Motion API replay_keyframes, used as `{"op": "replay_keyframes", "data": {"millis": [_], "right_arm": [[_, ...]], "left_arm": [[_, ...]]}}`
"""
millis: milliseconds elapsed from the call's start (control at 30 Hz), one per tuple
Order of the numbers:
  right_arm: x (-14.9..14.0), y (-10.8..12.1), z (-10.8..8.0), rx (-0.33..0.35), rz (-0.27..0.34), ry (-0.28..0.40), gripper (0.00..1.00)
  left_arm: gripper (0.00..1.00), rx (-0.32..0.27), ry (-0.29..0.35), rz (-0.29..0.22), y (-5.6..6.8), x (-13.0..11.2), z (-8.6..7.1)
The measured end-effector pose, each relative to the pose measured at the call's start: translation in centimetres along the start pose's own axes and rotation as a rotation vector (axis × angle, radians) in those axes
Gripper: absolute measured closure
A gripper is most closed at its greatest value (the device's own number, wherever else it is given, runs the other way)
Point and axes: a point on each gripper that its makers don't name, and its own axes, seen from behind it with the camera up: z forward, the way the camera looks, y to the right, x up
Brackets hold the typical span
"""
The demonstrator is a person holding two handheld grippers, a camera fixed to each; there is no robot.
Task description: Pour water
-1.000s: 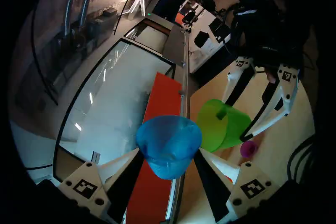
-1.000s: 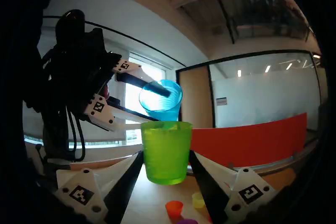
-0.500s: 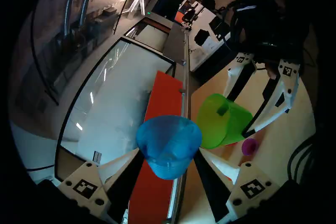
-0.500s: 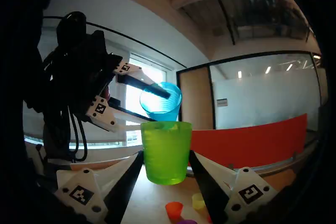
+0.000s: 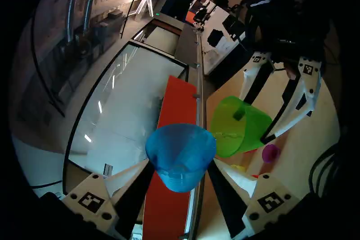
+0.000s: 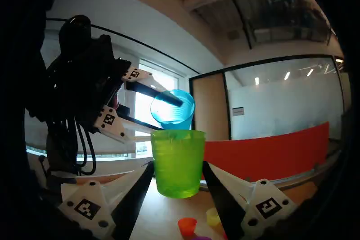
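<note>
My left gripper [image 5: 180, 168] is shut on a blue translucent cup [image 5: 180, 155], held tilted on its side. In the right gripper view that same blue cup [image 6: 173, 110] hangs tipped just above the rim of a green cup [image 6: 178, 162], with the left gripper [image 6: 148, 105] clamping it. My right gripper [image 6: 178, 172] is shut on the green cup, which stands upright between its fingers. In the left gripper view the green cup [image 5: 236, 126] lies right of the blue one, its mouth facing me, with the right gripper [image 5: 270, 105] around it.
A light wooden table [image 5: 301, 150] lies below both cups. Small cups rest on it: purple [image 5: 270, 152], orange [image 6: 187, 226] and yellow [image 6: 213, 216]. A red panel [image 6: 270, 154] and glass walls stand behind. A person's dark sleeve and cables [image 6: 76, 87] hold the left gripper.
The blue cup has dropped slightly closer to the green cup's rim. Both grippers keep their hold; the view shifted only a little.
</note>
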Motion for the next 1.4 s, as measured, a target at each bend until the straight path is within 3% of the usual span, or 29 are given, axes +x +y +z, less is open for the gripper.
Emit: {"op": "replay_keyframes", "data": {"millis": [667,1400], "right_arm": [[0.4,0.0,0.12,0.0,0.002,0.011,0.19],[0.65,0.25,-0.14,-0.005,0.003,0.027,0.19]], "left_arm": [[0.19,0.01,0.004,0.015,-0.88,0.34,-0.11],[0.2,0.008,0.009,0.026,-0.73,0.8,-0.31]]}}
